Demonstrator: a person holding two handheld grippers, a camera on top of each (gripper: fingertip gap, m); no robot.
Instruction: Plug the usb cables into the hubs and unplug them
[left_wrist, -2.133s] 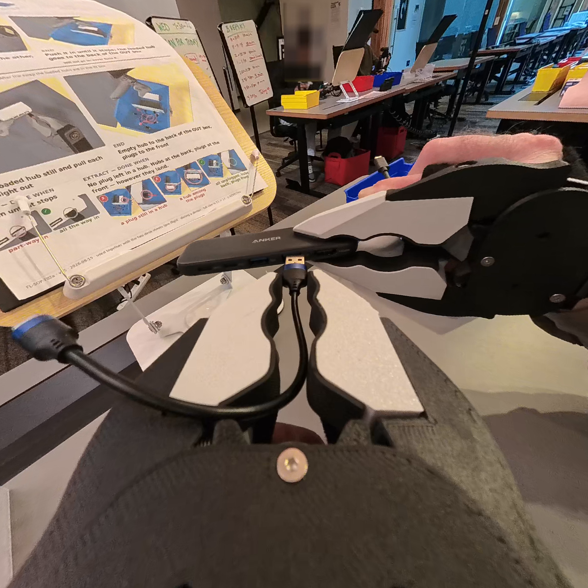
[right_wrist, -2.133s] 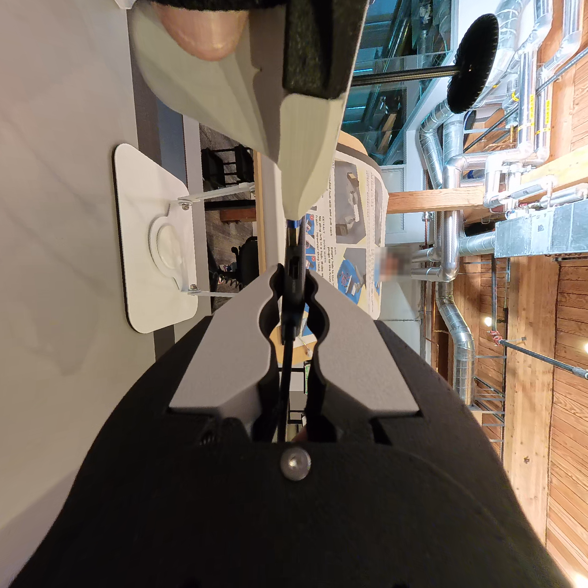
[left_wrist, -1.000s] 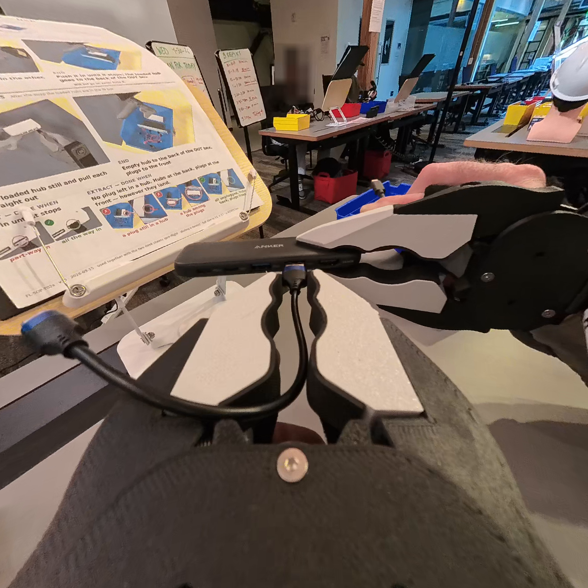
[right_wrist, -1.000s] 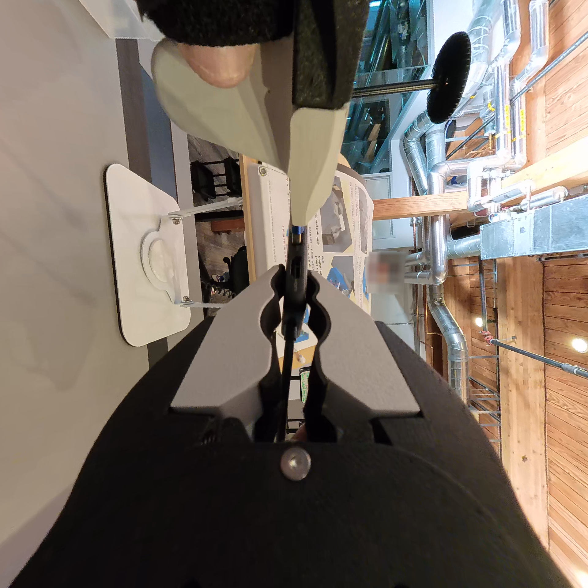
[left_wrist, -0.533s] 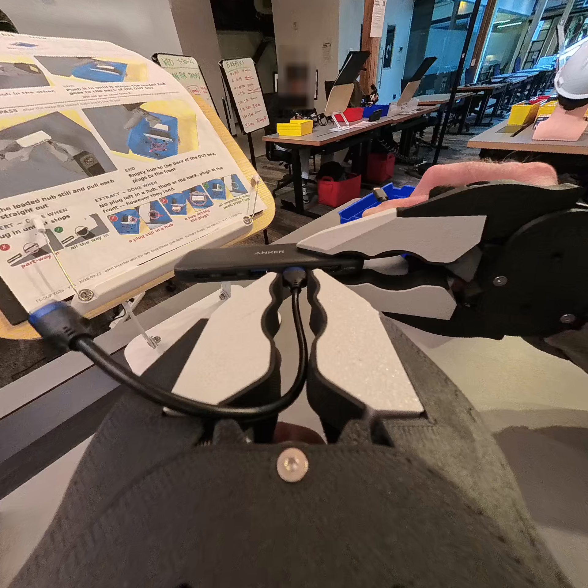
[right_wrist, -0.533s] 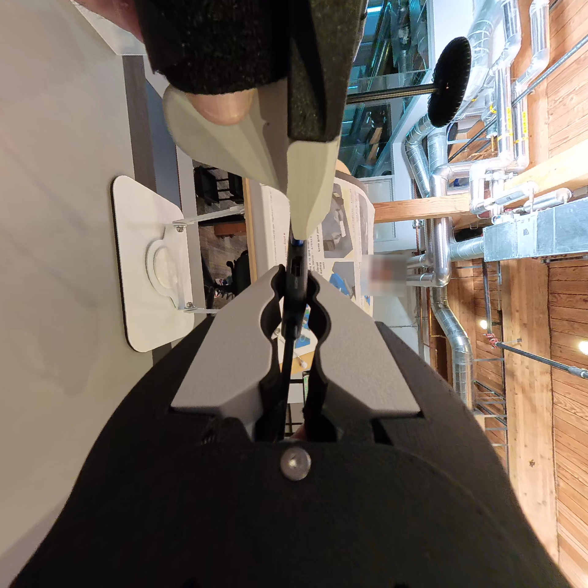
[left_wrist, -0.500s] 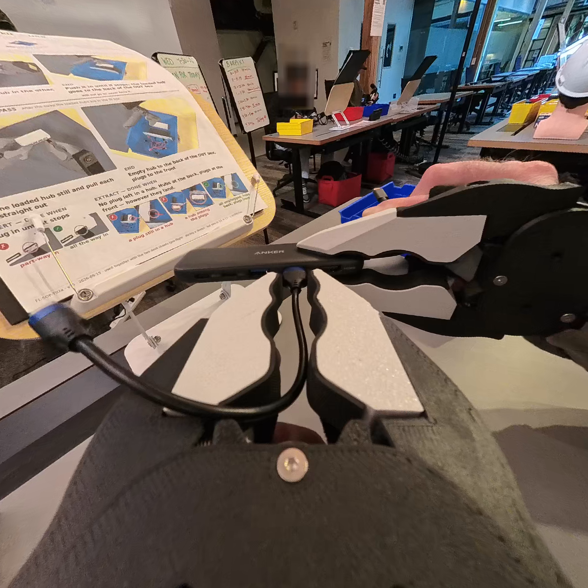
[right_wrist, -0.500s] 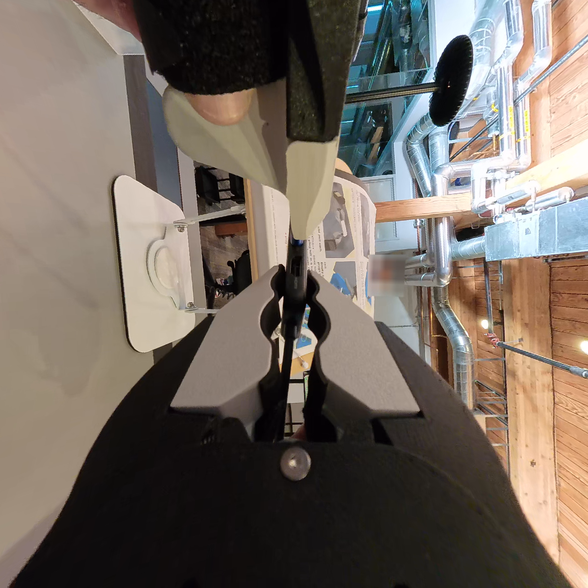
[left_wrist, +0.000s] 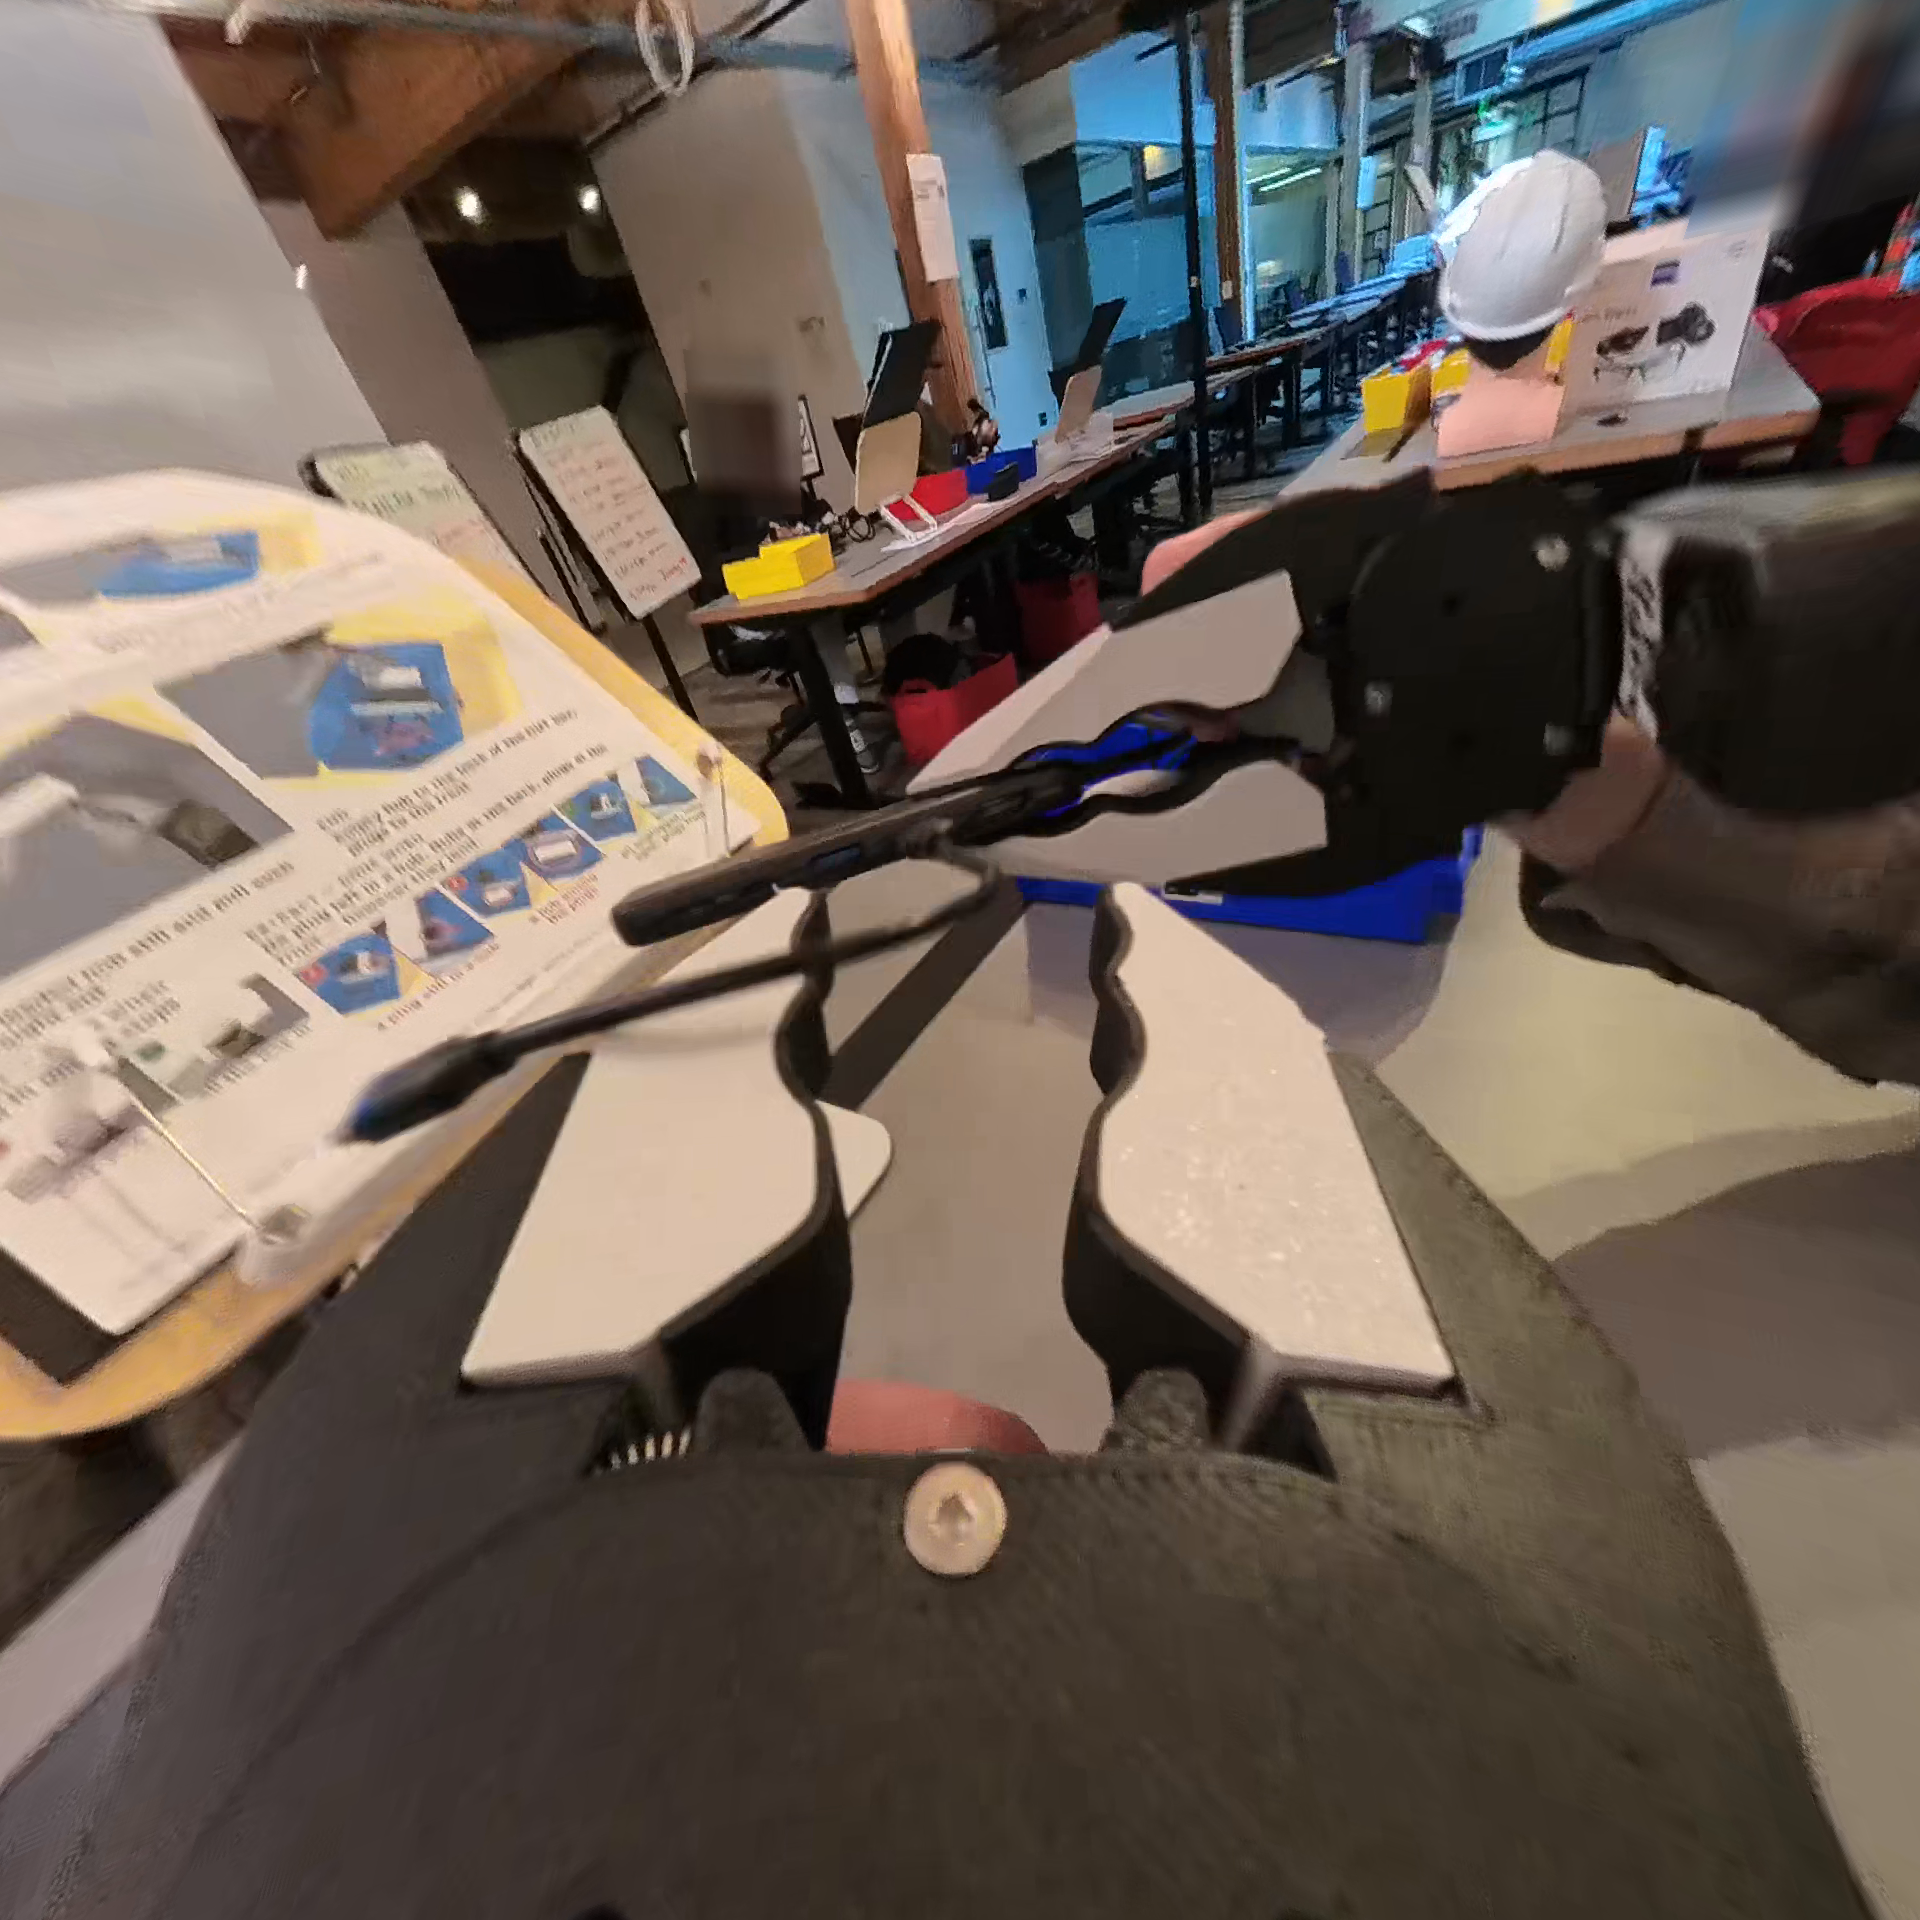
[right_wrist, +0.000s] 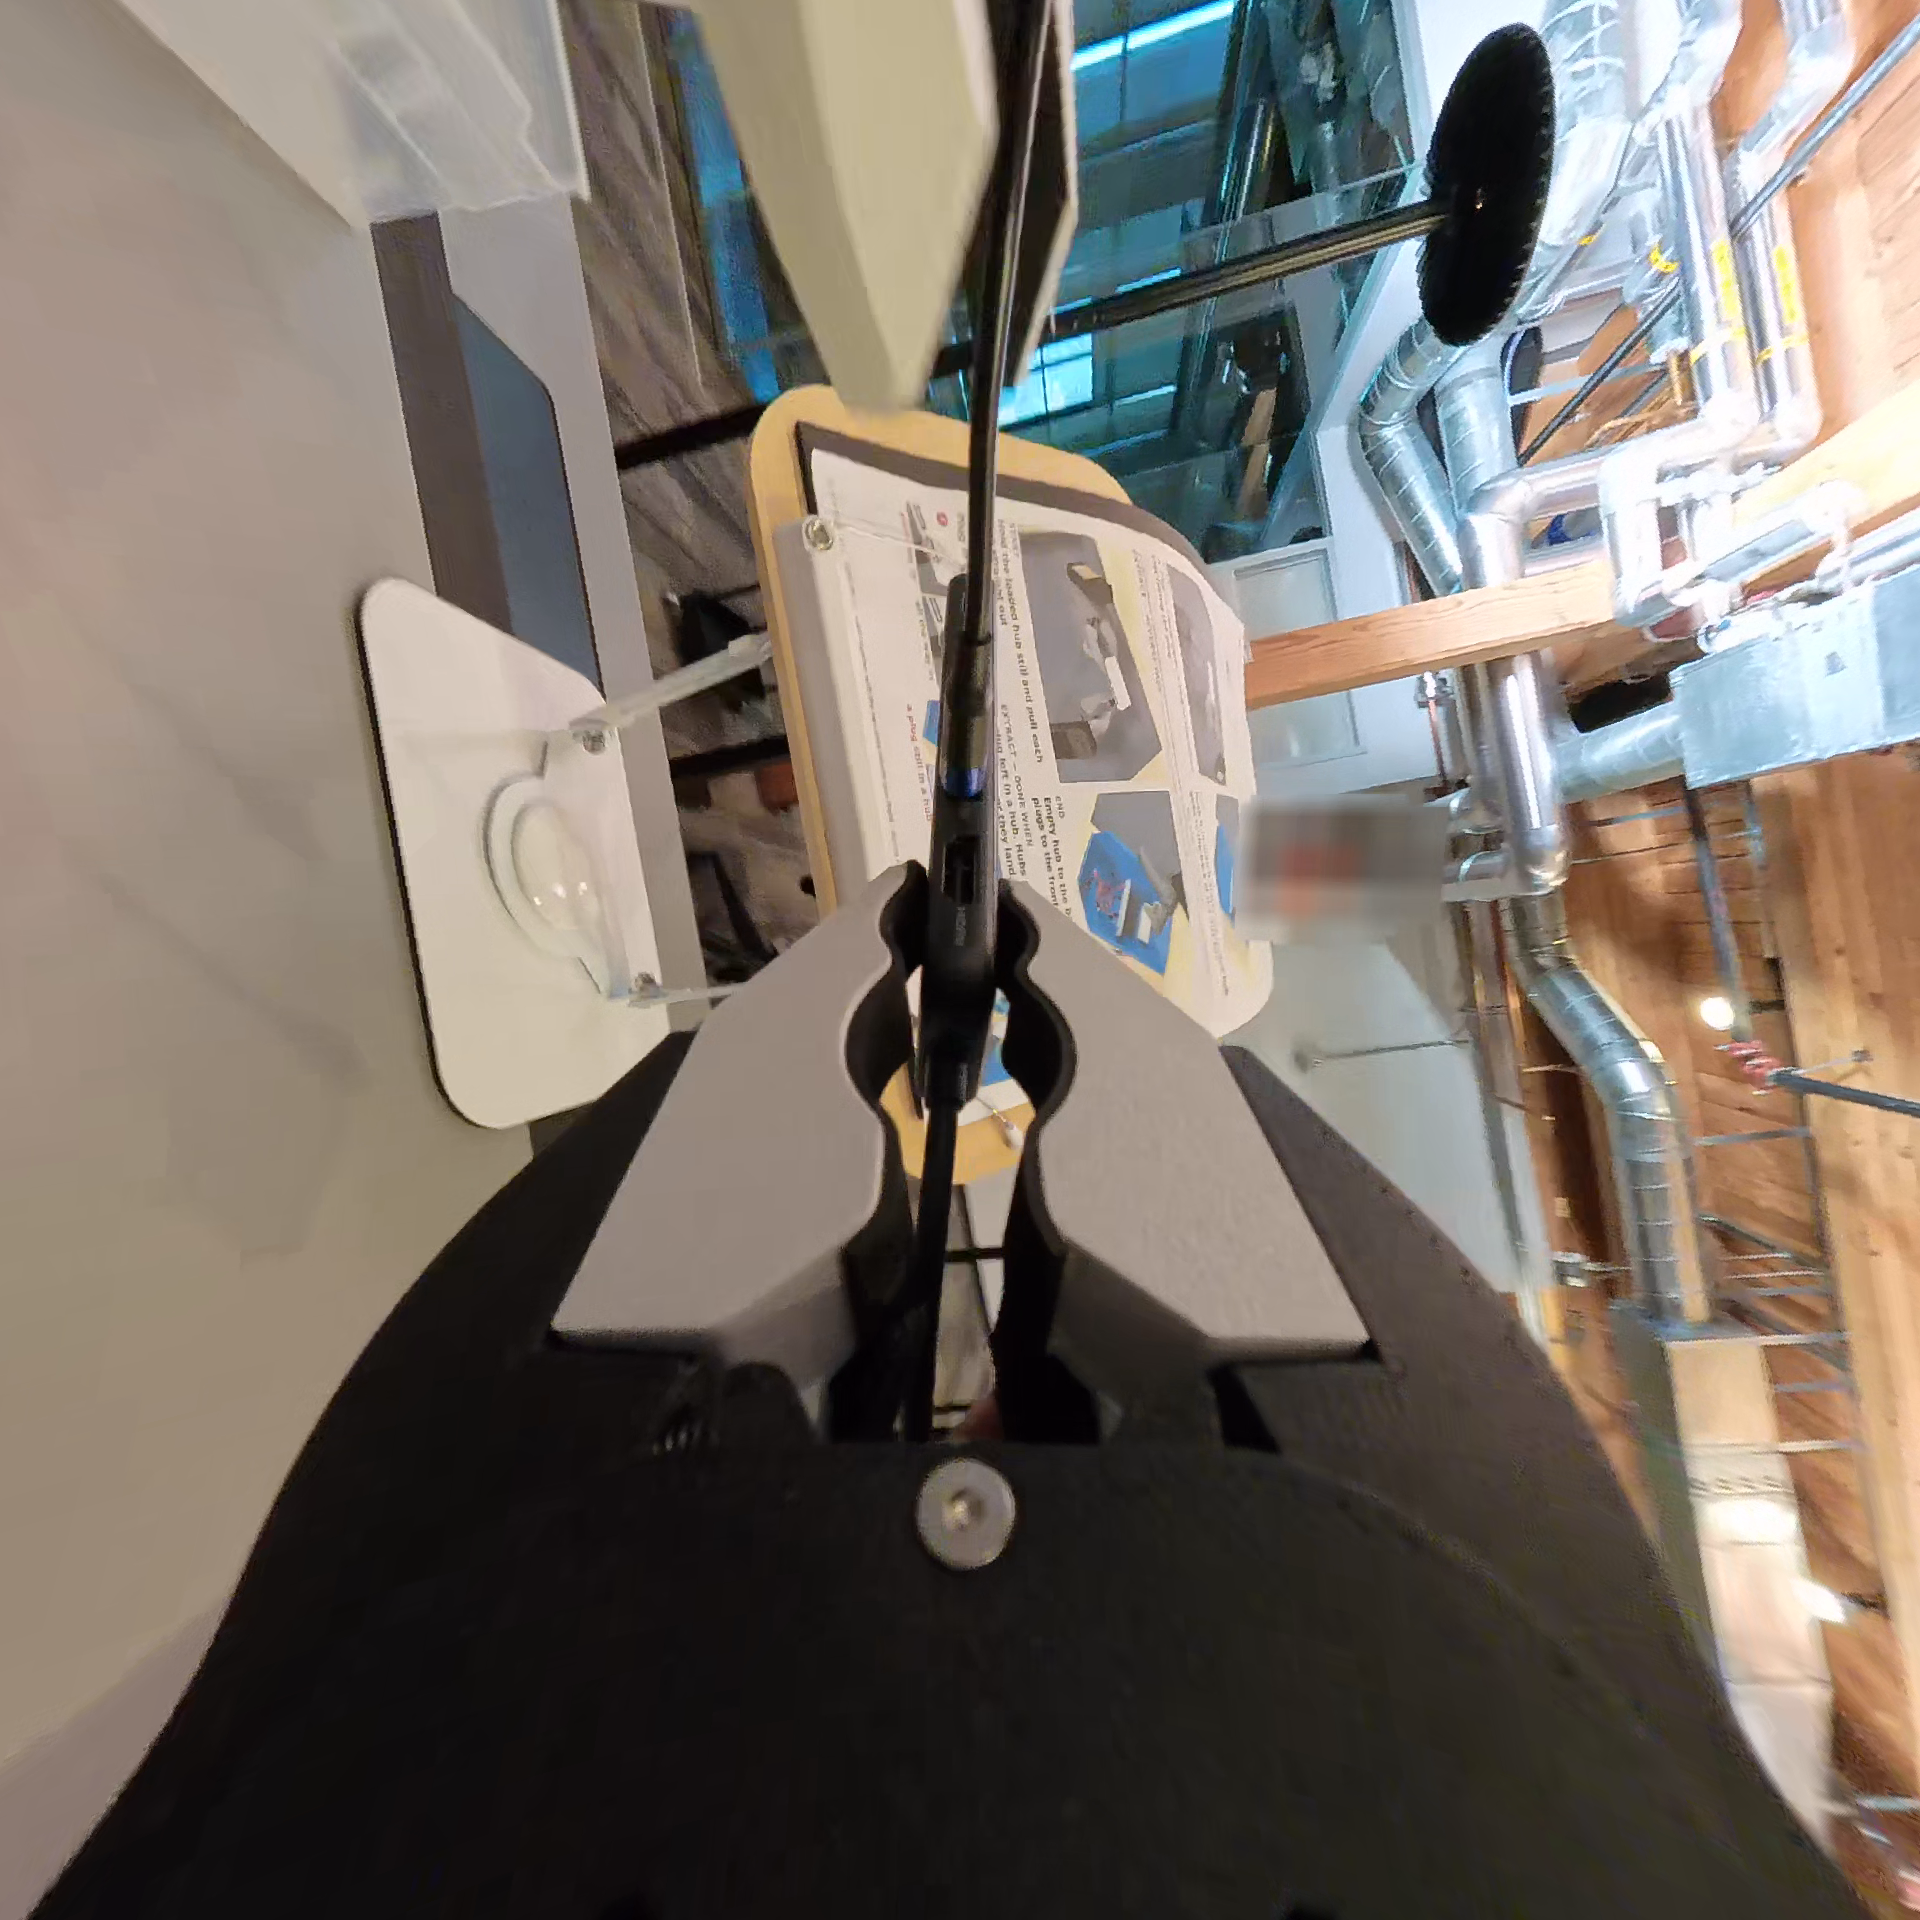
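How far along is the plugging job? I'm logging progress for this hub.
Done: one USB cable sits plugged into the hub, its other plug dangling free. In hand: the right gripper is shut on the hub; the left gripper is open and empty. Left: pulling that cable out again; the hub's other visible ports look empty.

Long desks (left_wrist: 935, 561) with yellow bins (left_wrist: 779, 564) fill a workshop beneath silver ducts (right_wrist: 1590, 1029) and timber ceiling.
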